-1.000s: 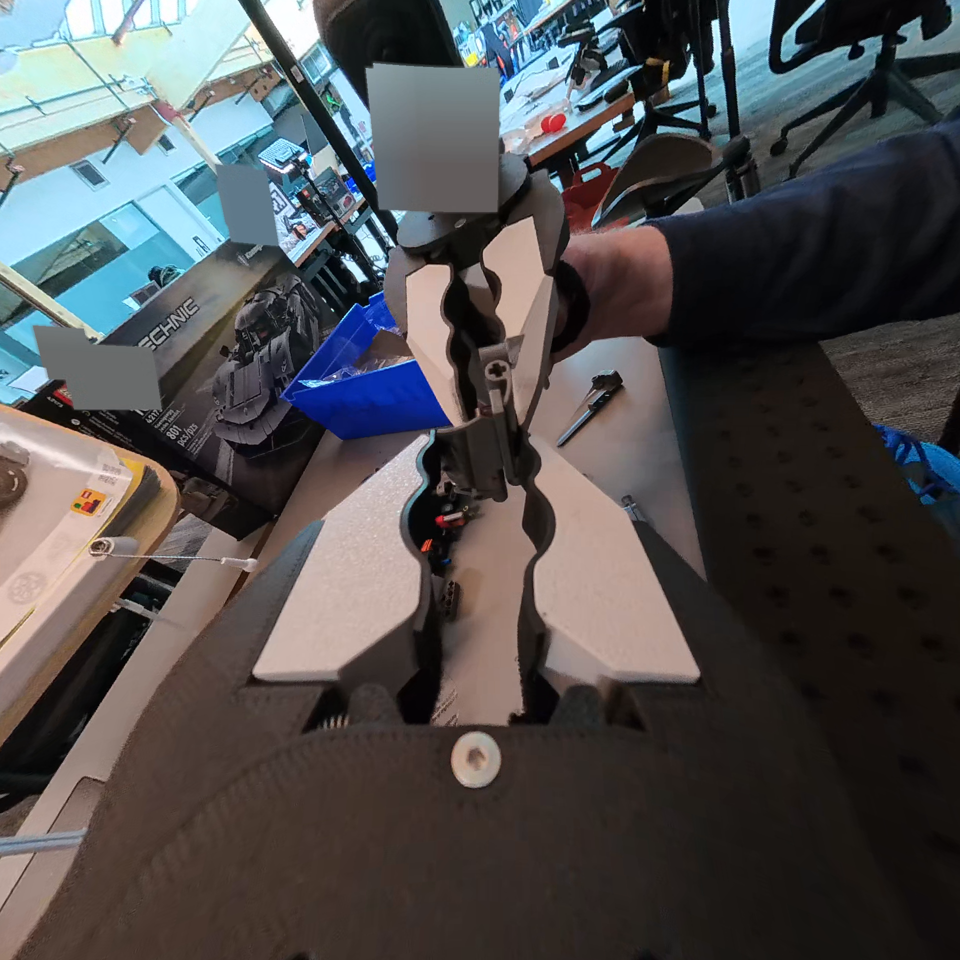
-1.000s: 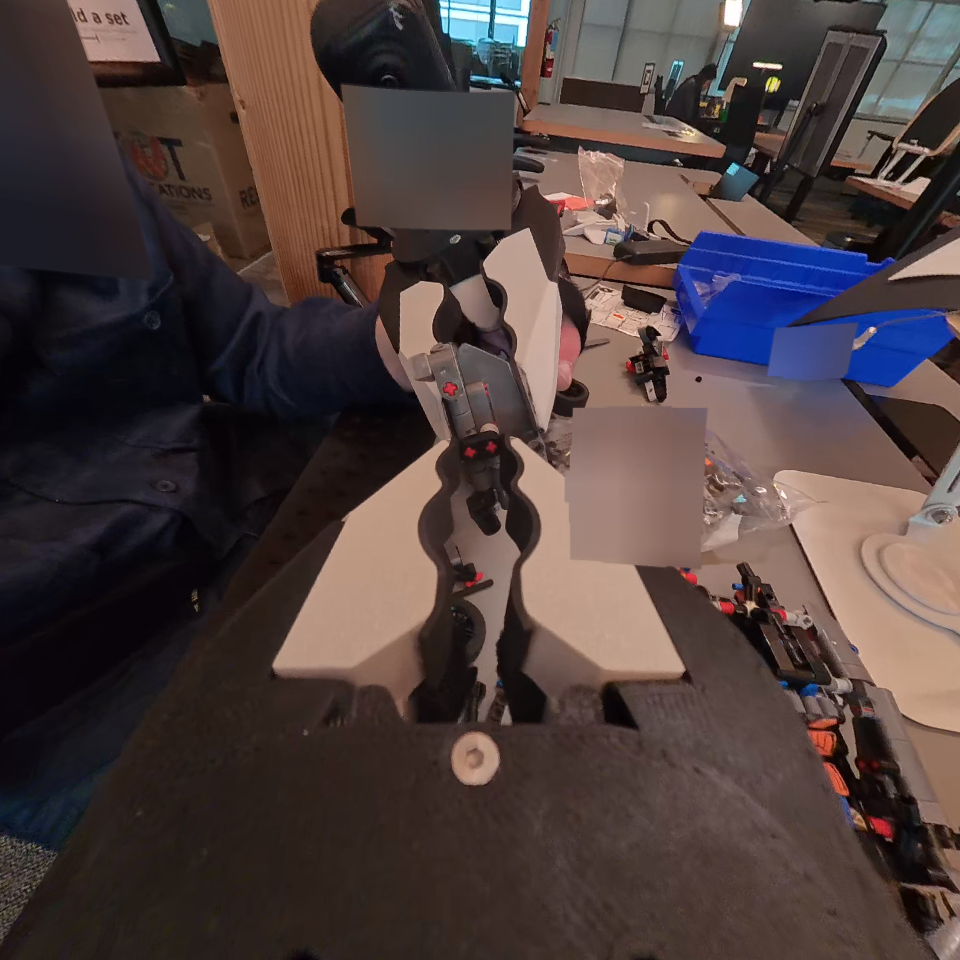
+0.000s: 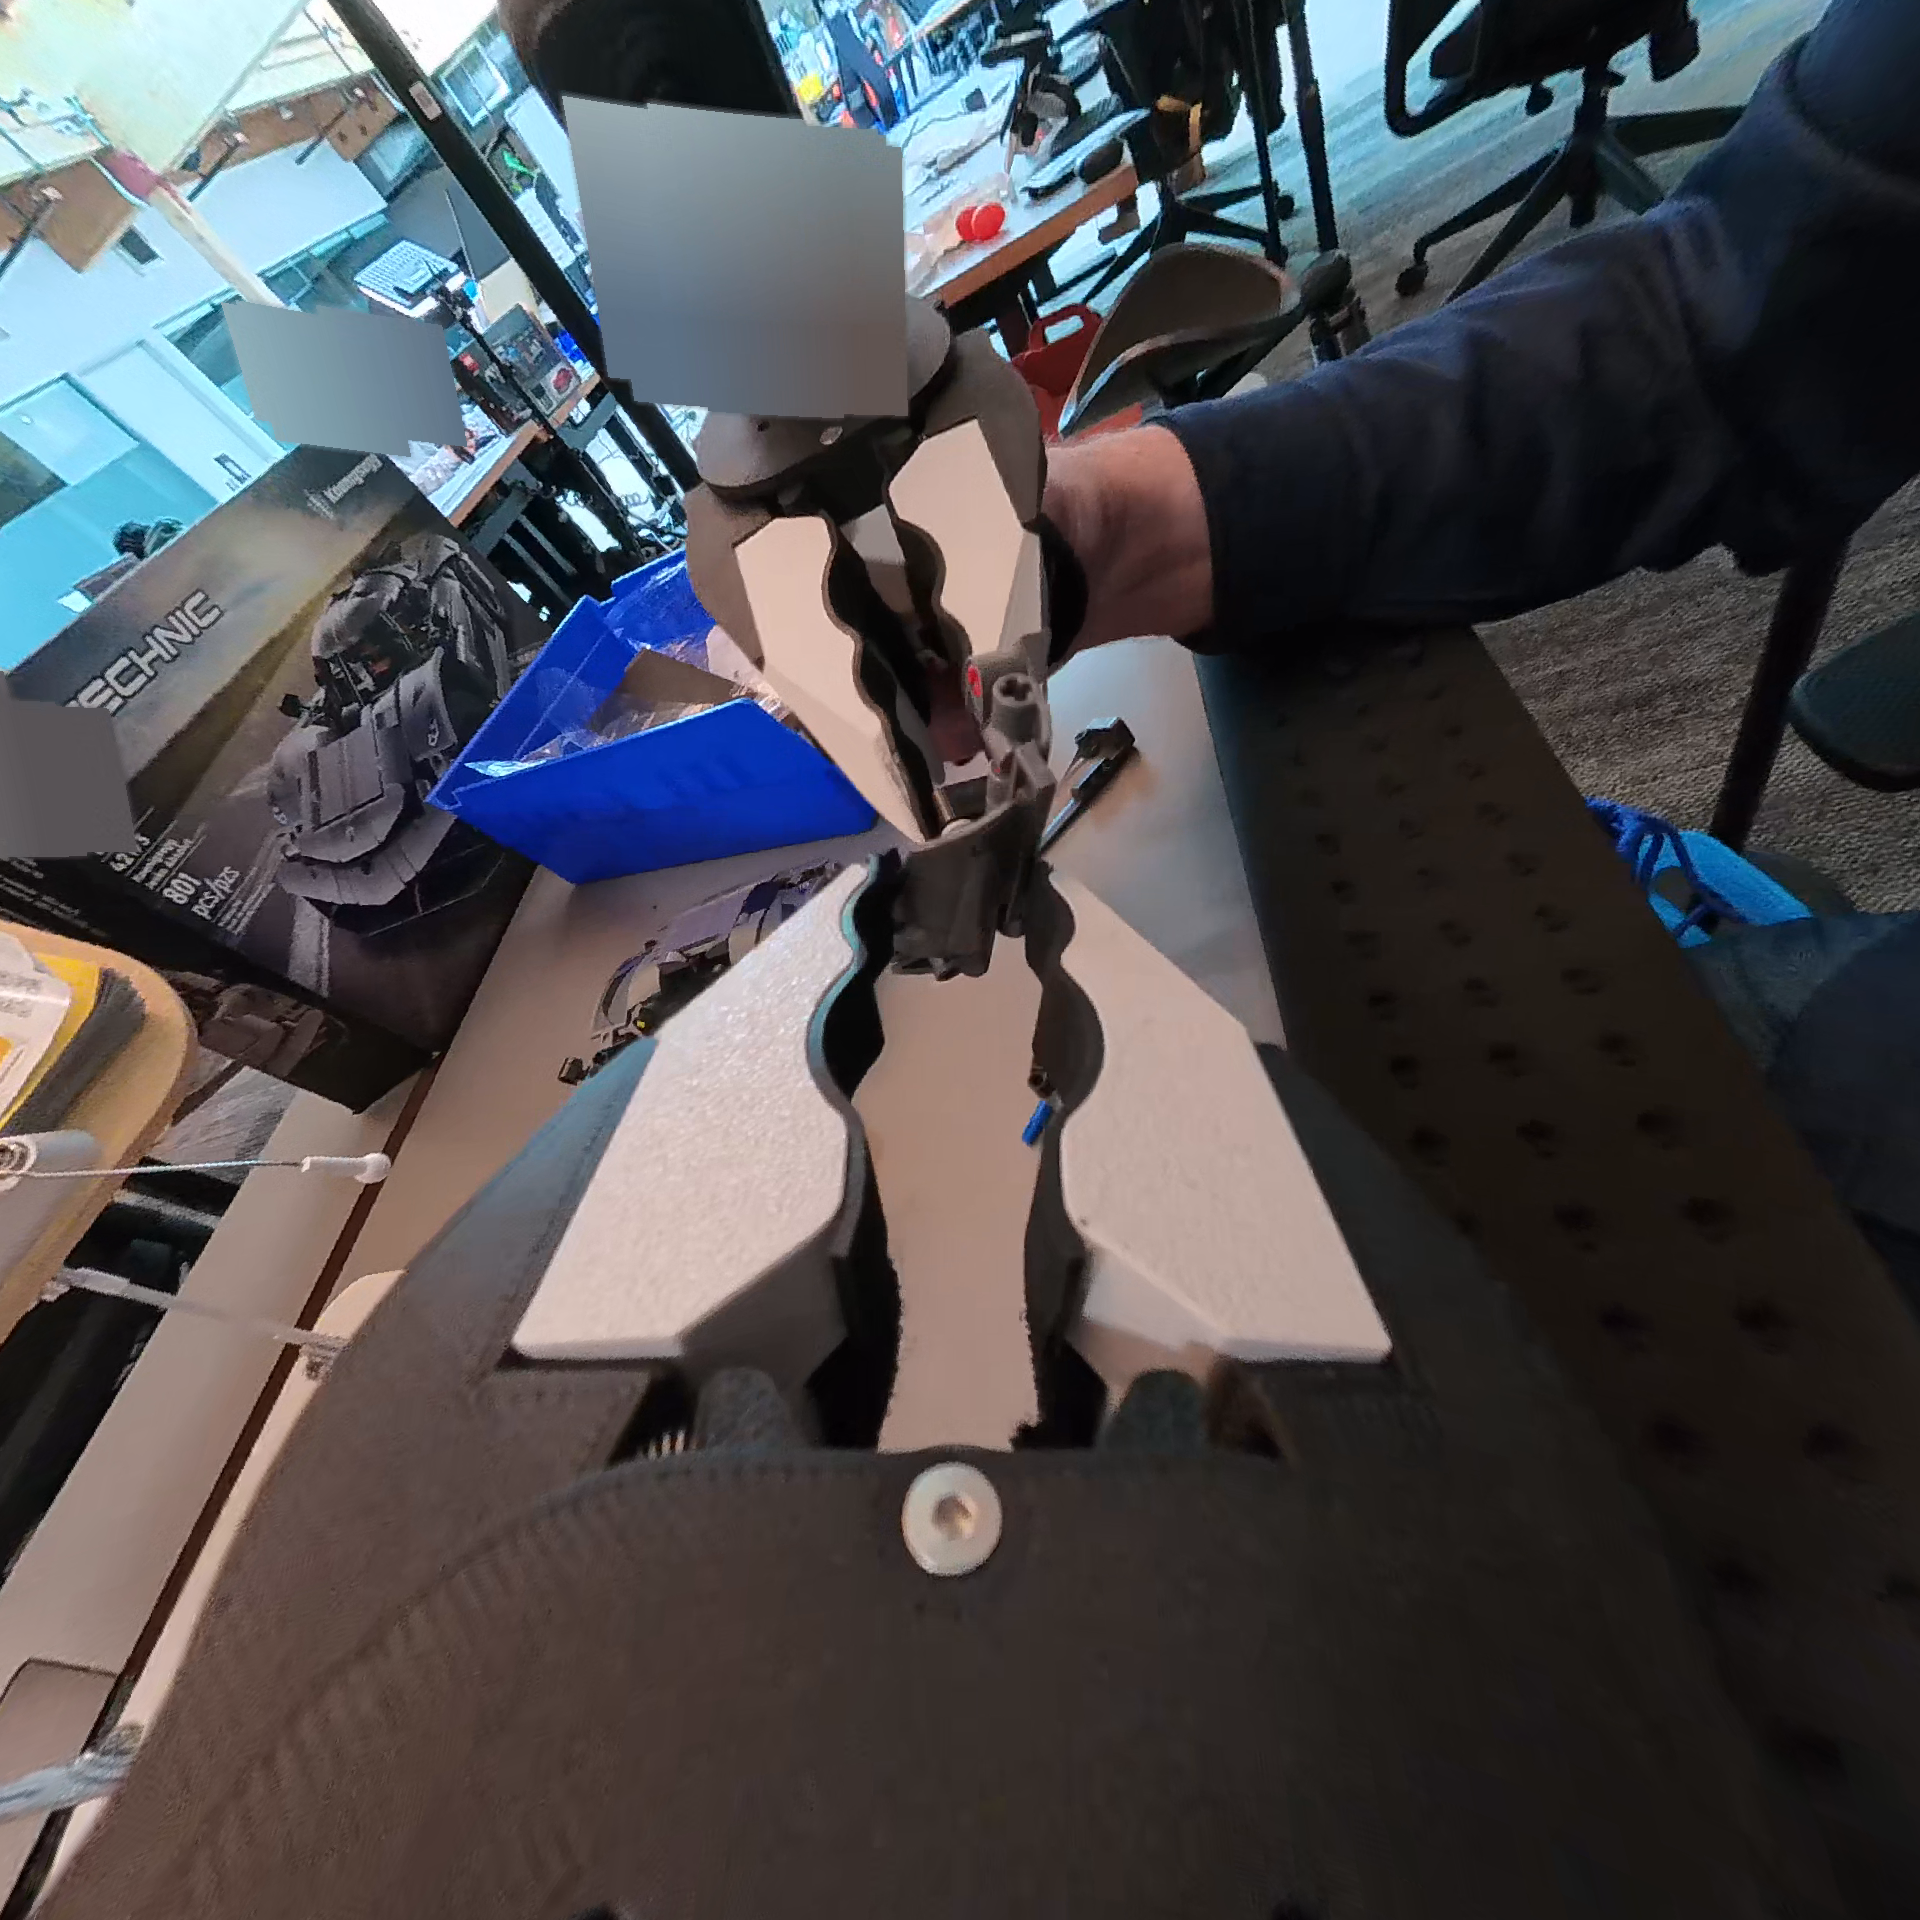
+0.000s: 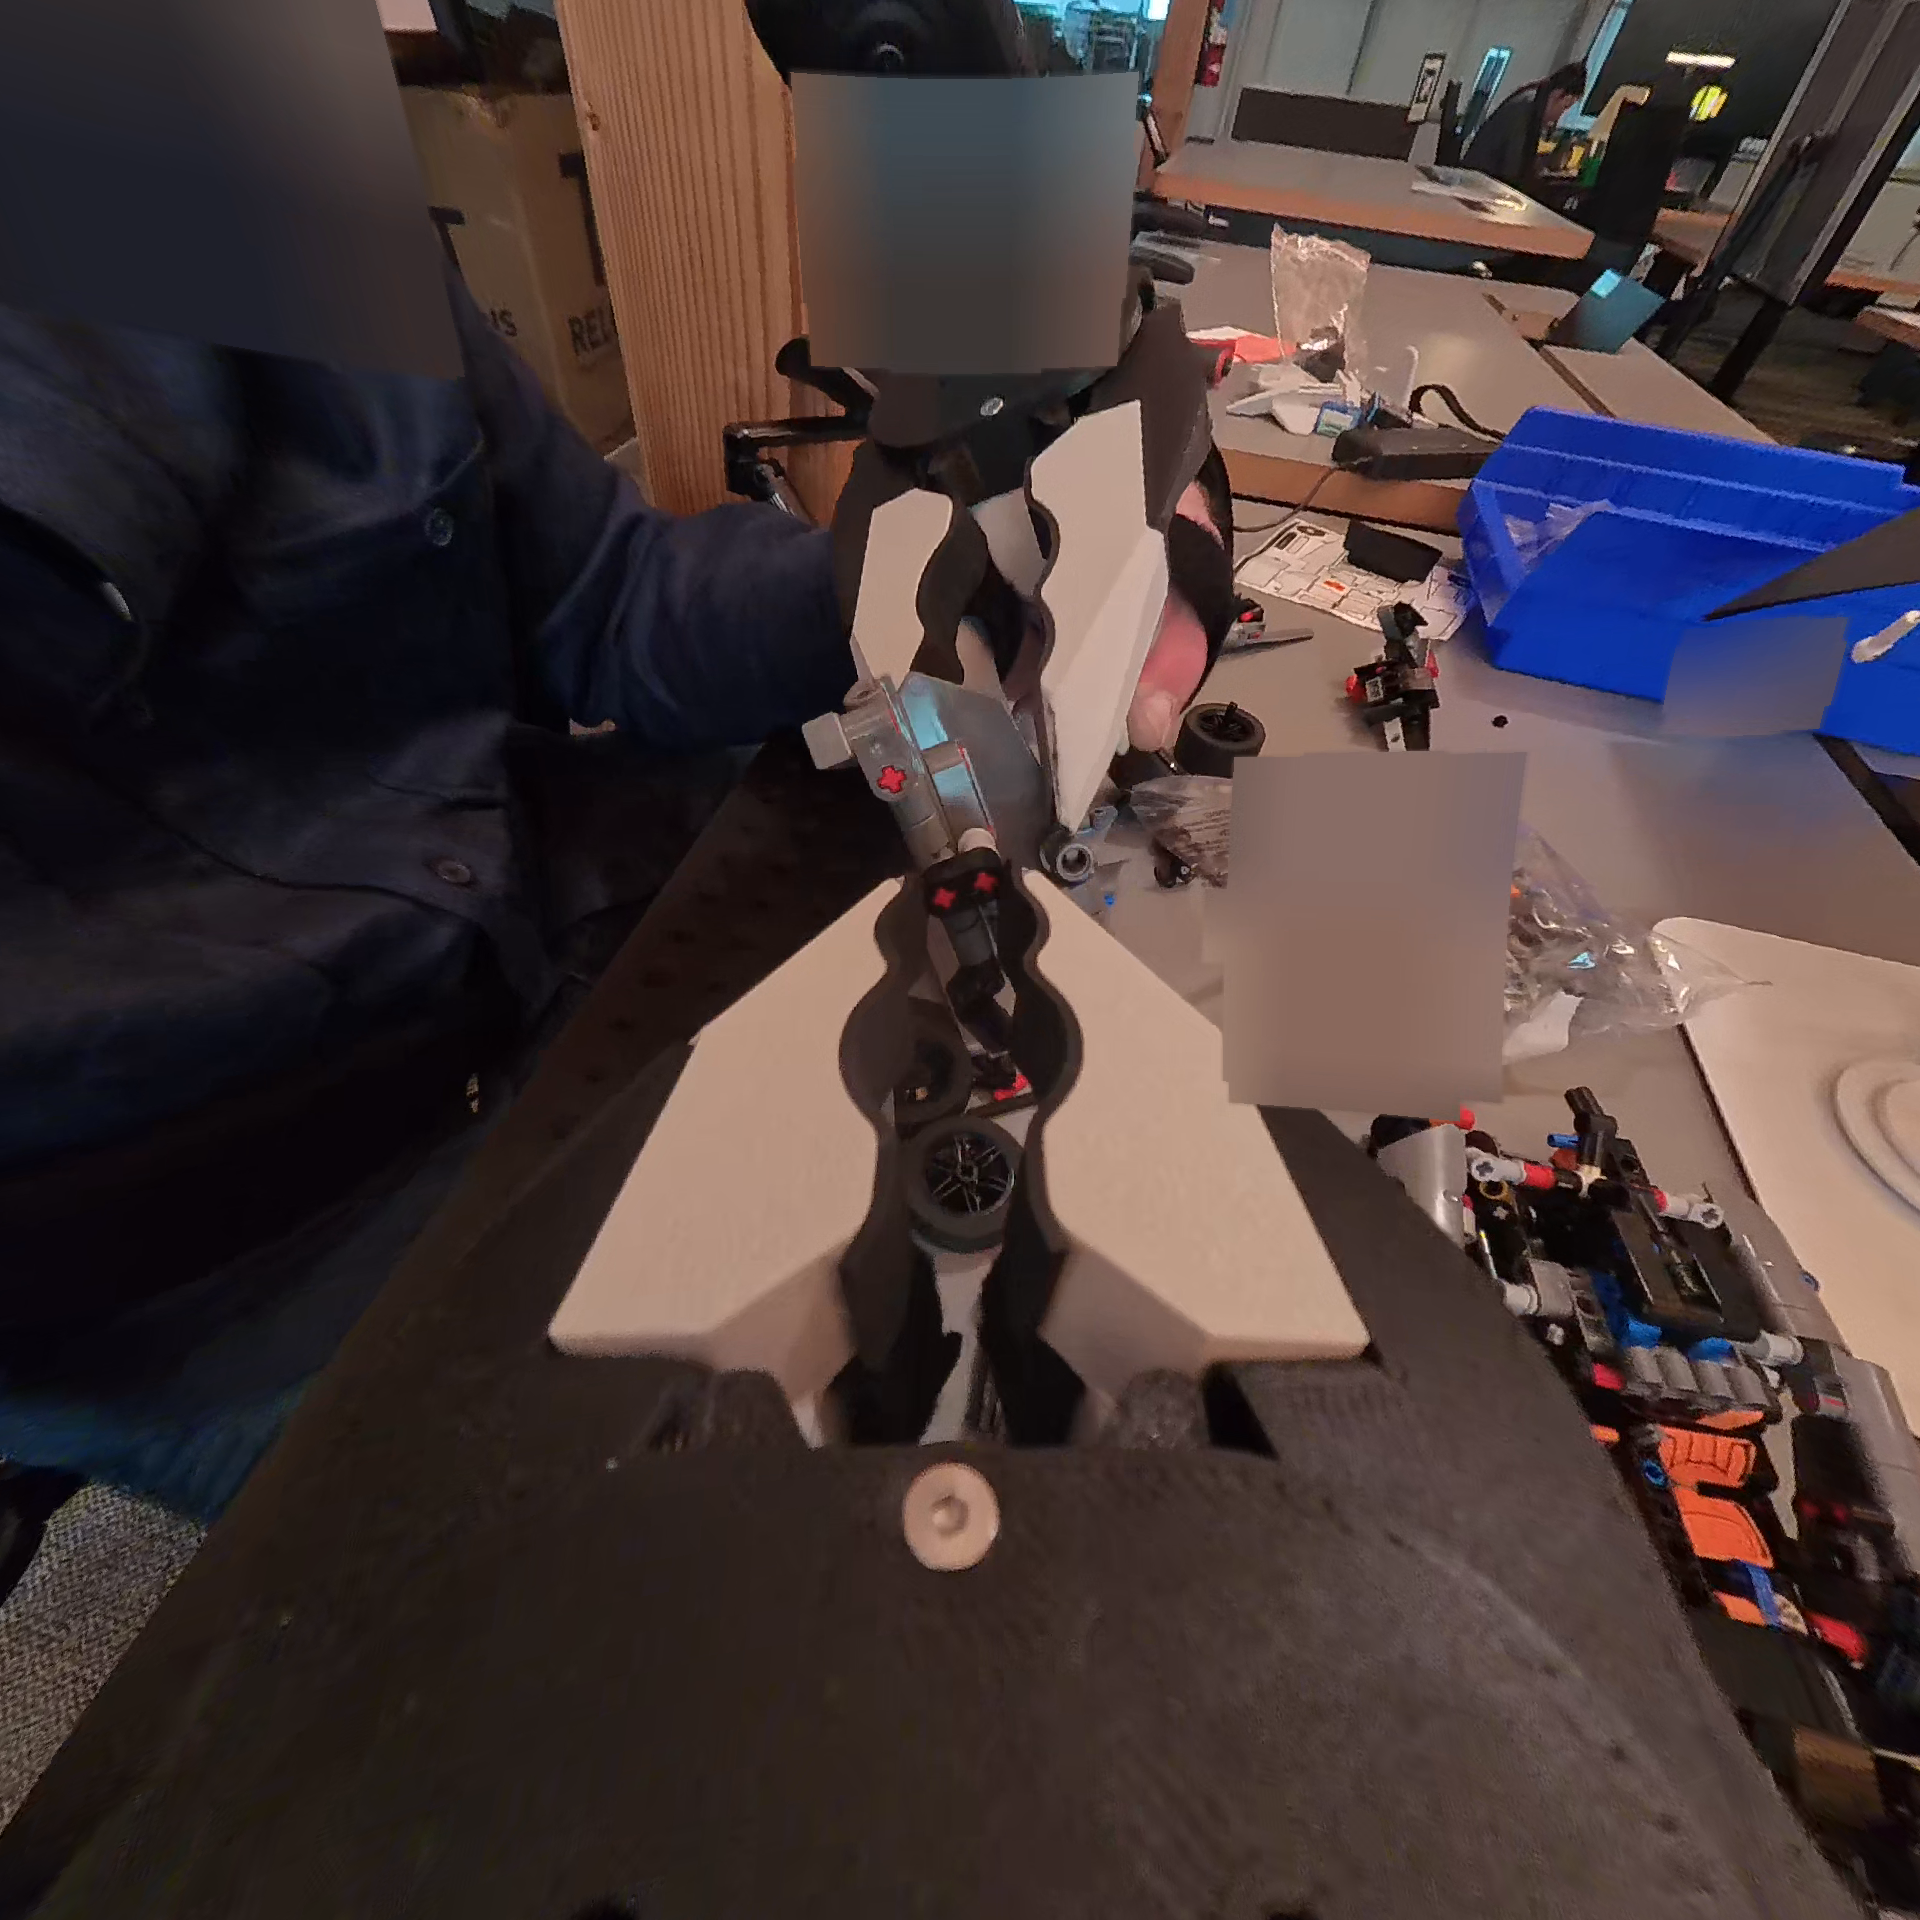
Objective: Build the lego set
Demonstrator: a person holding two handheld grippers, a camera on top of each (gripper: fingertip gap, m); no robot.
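Observation:
My left gripper (image 3: 961,899) is shut on a grey Lego assembly (image 3: 961,883) with a curved panel and holds it in the air over the table. It also shows in the right wrist view (image 4: 971,758), gripping that assembly (image 4: 935,764), which has red cross pins. My right gripper (image 4: 964,883) is shut on a small black piece with red cross ends (image 4: 961,899) and presses its end against the grey assembly. In the left wrist view the right gripper (image 3: 940,816) points down at me, tip to tip.
A blue bin (image 3: 665,779) and a dark Lego box (image 3: 312,727) stand at the left. A half-built model (image 4: 1662,1299), a plastic bag (image 4: 1600,966) and loose wheels (image 4: 966,1174) lie on the grey table (image 4: 1662,810). A black perforated mat (image 3: 1507,1039) covers the near side. Less than 4 cm separates the two grippers' tips.
Both grippers have stayed shut and joined tip to tip. The grey assembly has tilted, its axle end swinging to the left in the right wrist view. A wheel on the table now shows between my right fingers.

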